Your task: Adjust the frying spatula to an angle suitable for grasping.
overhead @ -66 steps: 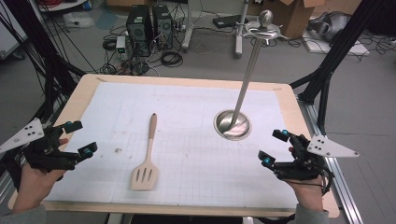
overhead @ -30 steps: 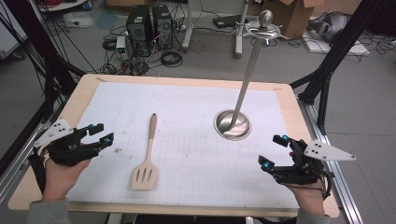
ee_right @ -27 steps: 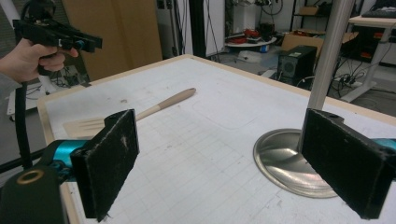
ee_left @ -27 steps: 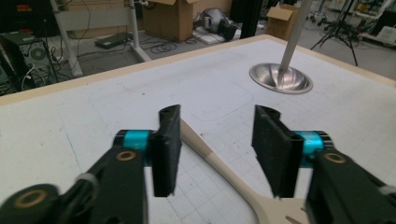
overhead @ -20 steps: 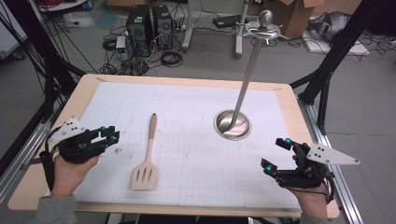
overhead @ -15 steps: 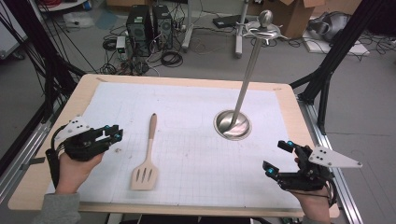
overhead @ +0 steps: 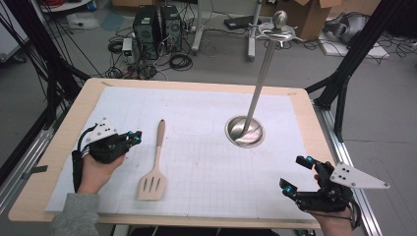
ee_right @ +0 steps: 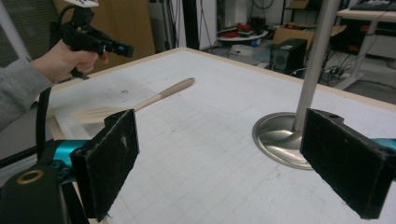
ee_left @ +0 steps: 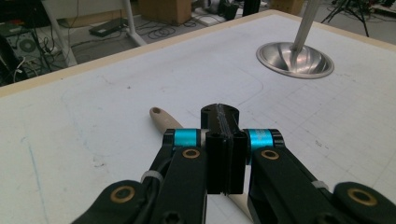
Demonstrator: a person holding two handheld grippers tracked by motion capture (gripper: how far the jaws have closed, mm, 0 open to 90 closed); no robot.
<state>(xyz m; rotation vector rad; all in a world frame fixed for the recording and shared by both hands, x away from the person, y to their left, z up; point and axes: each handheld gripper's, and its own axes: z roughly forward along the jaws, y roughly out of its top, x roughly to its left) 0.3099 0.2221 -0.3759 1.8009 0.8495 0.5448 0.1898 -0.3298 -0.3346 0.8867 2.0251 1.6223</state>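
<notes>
The wooden spatula (overhead: 154, 164) lay flat on the white gridded mat of the surface (overhead: 59, 196), left of the middle, its slotted blade toward me and its handle pointing away toward the far edge. Nothing held it and nothing touched it.

My left gripper (overhead: 129, 139) hovered just beside the handle, on its left, pointing across toward it. Its jaws had just been closing, and they stood pressed flat together with nothing between them; in the left gripper view (ee_left: 223, 135) the rounded end of the handle showed just past the closed tips, lying under and beyond them.

My right gripper (overhead: 296, 173) sat well apart from the spatula, near the front right corner of the surface, jaws spread wide and empty. In the right gripper view (ee_right: 219, 158) its two black pads framed the mat, with the spatula farther off to the left.

Between the two sides, toward the right, stood the metal stand (overhead: 245, 131), its round dished base on the mat and its thin pole rising, tilted in the high view, to a knobbed top.
</notes>
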